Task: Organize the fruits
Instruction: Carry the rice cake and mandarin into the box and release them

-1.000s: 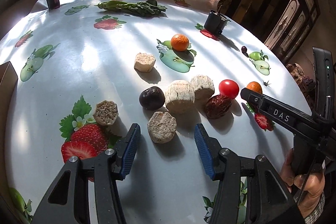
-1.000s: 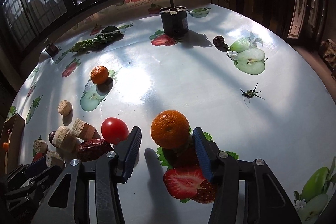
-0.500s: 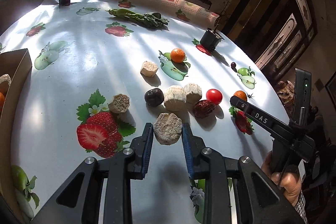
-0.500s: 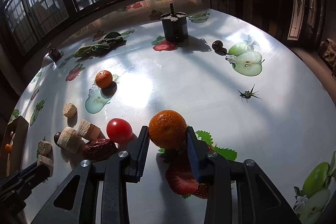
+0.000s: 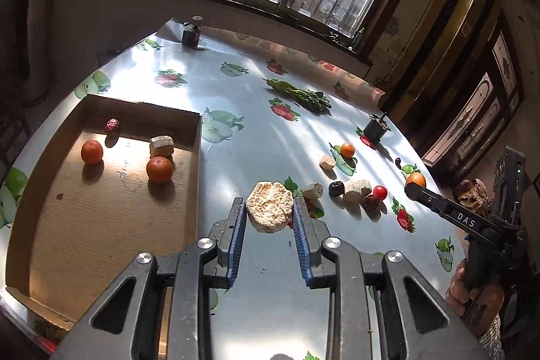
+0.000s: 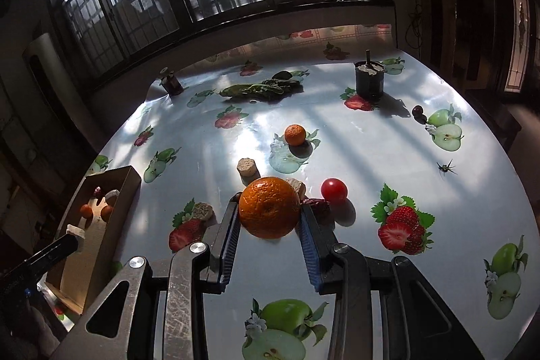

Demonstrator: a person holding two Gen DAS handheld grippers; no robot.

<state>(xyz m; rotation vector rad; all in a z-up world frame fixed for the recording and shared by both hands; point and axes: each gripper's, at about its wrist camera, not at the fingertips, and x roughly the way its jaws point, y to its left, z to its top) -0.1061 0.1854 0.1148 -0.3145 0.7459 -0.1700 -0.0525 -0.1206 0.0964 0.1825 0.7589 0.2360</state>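
Left tool [image 5: 269,218] pinching a crumbly chunk [image 5: 269,206] and right tool [image 6: 268,218] pinching the orange [image 6: 269,207], either could slip before reaching the box [image 5: 101,191].

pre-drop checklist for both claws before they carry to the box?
1. Left claw shut on the pale chunk: ok.
2. Right claw shut on the orange: ok.
3. Both items lifted clear of the table: ok.
4. Cardboard box has bare floor free beside the two oranges and the chunk already inside: ok.
5. Grip firm enough on the crumbly chunk: cannot tell.
6. Path to the box free of loose items: ok from the left wrist view.
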